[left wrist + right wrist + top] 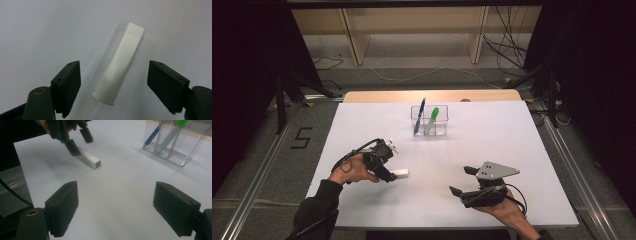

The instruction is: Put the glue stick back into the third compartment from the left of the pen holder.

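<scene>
At lower left of the high view, the left gripper (pixel 393 175) hangs over a white tube (pixel 400 173) lying flat on the white table (pixel 512 150). Its jaws stand open on either side of the tube, touching nothing, probably lined up to pinch it across its narrow width. Toward upper centre, a clear holder (pixel 430 121) keeps two pens upright. At lower right, the right gripper (pixel 463 181) waits open and empty, well apart.
</scene>
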### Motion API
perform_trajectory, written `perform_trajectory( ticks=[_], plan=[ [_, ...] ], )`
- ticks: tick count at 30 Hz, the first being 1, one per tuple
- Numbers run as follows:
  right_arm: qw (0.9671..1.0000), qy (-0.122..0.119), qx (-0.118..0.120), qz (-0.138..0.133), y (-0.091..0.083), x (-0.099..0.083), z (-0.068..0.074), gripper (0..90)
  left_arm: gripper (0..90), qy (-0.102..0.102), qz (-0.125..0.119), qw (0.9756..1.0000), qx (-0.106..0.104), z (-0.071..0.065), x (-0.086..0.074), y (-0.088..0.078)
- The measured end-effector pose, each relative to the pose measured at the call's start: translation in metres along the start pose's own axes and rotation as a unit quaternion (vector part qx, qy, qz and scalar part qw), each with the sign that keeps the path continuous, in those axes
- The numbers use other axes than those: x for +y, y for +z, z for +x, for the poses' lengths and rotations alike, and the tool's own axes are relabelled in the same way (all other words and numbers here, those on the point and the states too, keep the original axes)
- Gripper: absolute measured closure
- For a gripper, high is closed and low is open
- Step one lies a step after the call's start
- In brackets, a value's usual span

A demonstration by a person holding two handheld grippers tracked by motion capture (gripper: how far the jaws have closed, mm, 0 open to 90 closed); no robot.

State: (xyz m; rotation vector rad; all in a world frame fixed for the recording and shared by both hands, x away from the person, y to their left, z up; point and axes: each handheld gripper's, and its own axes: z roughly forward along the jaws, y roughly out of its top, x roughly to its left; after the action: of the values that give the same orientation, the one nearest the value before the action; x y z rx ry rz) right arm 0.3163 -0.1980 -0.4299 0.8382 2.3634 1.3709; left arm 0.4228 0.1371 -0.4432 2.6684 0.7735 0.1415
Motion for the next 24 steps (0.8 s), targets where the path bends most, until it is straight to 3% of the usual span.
perform_trajectory(
  ticks=[3,9,15,24],
  plan=[
    [1.0,-0.001,0.001,0.002,0.0,0.0,0.0,21.2,30.7,0.001,-0.003,1.0,-0.003,-0.001,-0.001,0.002],
    [1.0,-0.001,0.001,0.002,0.0,0.0,0.0,21.2,36.1,0.019,0.017,0.9997,-0.006,-0.002,-0.003,0.008],
    [1.0,-0.002,0.001,0.006,0.001,-0.001,0.001,21.3,40.4,0.02,0.016,0.9997,-0.005,0.0,-0.003,0.011],
    [1.0,-0.004,0.003,0.006,0.002,-0.001,0.001,21.3,46.5,0.045,0.043,0.9981,-0.001,0.0,-0.001,0.019]
  ],
)
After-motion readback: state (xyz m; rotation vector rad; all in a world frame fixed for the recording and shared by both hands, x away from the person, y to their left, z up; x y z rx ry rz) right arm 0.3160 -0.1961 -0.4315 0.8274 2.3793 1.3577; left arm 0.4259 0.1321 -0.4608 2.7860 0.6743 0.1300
